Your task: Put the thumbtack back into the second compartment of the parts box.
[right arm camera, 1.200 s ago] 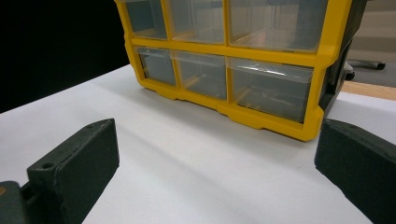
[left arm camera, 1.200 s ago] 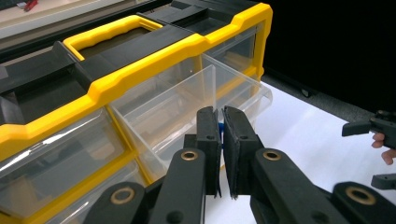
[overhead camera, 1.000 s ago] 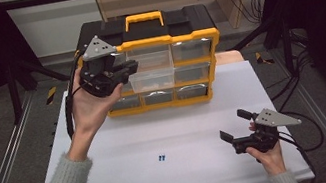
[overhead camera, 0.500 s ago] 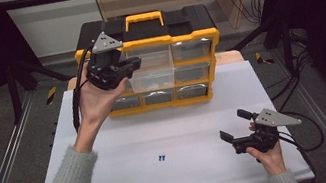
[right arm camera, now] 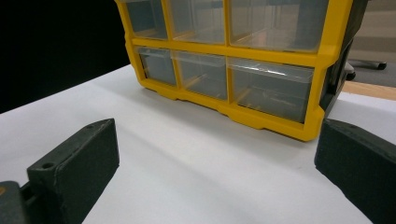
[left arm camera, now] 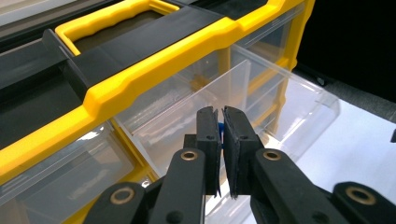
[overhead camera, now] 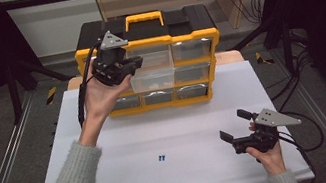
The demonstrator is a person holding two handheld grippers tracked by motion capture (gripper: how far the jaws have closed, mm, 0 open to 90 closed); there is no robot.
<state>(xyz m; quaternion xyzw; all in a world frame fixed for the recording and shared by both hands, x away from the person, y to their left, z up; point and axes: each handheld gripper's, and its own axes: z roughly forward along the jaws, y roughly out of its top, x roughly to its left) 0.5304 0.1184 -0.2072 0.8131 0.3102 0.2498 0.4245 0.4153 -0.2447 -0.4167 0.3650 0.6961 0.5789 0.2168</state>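
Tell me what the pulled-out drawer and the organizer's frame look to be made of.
The drawer looks like clear, glossy plastic: you see straight through its walls, and the edges catch bright glints. The organizer's frame looks like moulded hard plastic, yellow with a black top and a smooth, slightly satin finish; its rounded moulded edges suggest that, though the pictures can't confirm it.

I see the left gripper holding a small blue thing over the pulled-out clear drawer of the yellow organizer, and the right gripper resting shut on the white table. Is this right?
Not fully. The right gripper is open: in the right gripper view its jaws stand wide apart with nothing between them. The rest holds: the left gripper pinches a small blue thing over the pulled-out clear drawer of the yellow organizer, as the left gripper view shows.
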